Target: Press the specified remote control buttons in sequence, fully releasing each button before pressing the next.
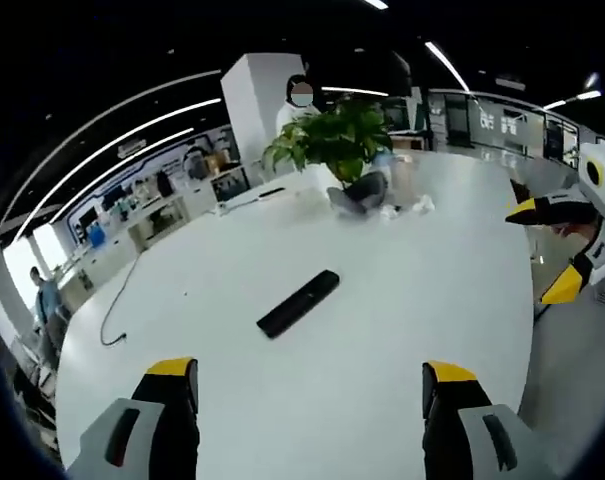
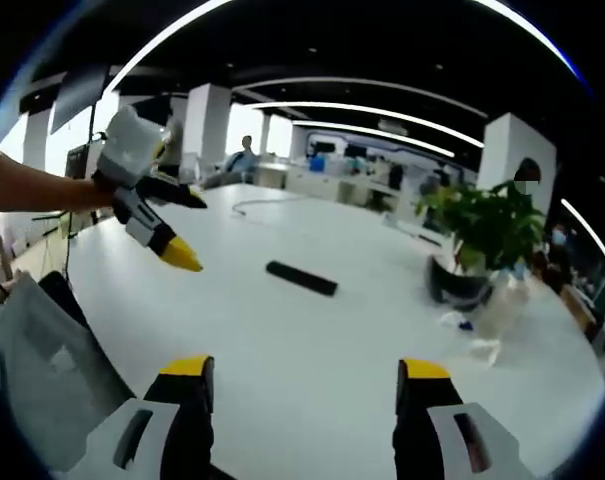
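A black remote control (image 1: 298, 303) lies flat on the white table (image 1: 412, 270), ahead of my left gripper (image 1: 310, 372), whose jaws stand wide apart with nothing between them. The right gripper (image 1: 542, 250) comes in from the right edge of the left gripper view, off the table's side, its yellow-tipped jaws spread. In the right gripper view the remote control (image 2: 301, 278) lies farther out on the table (image 2: 312, 340). My right gripper (image 2: 304, 368) is open and empty. The left gripper (image 2: 188, 230), held by a person's arm (image 2: 32, 190), hovers open at the left.
A potted green plant (image 1: 342, 140) (image 2: 487, 225) stands at the table's far side with crumpled white papers (image 2: 482, 345) beside it. A dark cable (image 1: 117, 310) trails across the table's far edge. A person (image 1: 300, 100) stands behind the plant. A grey bag (image 2: 42, 370) hangs low at the left.
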The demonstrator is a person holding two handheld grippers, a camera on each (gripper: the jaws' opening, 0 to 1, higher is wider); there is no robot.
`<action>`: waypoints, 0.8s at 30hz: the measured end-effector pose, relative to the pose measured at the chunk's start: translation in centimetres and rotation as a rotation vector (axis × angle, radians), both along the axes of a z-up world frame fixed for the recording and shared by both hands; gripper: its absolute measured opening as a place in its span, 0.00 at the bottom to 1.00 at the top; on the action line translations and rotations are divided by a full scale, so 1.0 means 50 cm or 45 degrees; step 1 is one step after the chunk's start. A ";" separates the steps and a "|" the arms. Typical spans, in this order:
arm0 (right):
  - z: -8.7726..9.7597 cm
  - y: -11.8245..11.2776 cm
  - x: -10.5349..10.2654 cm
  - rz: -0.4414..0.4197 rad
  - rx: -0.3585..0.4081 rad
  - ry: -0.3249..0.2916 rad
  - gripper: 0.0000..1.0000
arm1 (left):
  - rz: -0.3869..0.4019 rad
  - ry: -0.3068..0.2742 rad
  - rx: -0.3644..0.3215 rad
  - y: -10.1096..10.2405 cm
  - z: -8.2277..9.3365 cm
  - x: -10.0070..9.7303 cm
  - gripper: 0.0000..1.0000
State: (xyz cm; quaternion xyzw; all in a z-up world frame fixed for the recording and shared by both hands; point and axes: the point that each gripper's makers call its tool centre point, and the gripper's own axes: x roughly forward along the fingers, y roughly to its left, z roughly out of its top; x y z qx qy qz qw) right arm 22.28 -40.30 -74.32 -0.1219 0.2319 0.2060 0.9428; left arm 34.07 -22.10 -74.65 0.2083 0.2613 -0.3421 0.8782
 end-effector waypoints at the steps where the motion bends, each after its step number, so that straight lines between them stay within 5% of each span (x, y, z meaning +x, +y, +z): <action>1: 0.000 0.000 0.000 0.000 0.000 0.000 0.73 | -0.021 0.006 0.005 -0.006 -0.003 0.006 0.96; 14: 0.000 -0.007 -0.002 -0.019 0.000 0.008 0.70 | -0.162 0.071 0.089 -0.047 -0.035 0.070 0.91; 24: -0.004 -0.004 -0.002 -0.015 0.004 0.025 0.70 | -0.272 0.069 0.271 -0.056 -0.078 0.134 0.86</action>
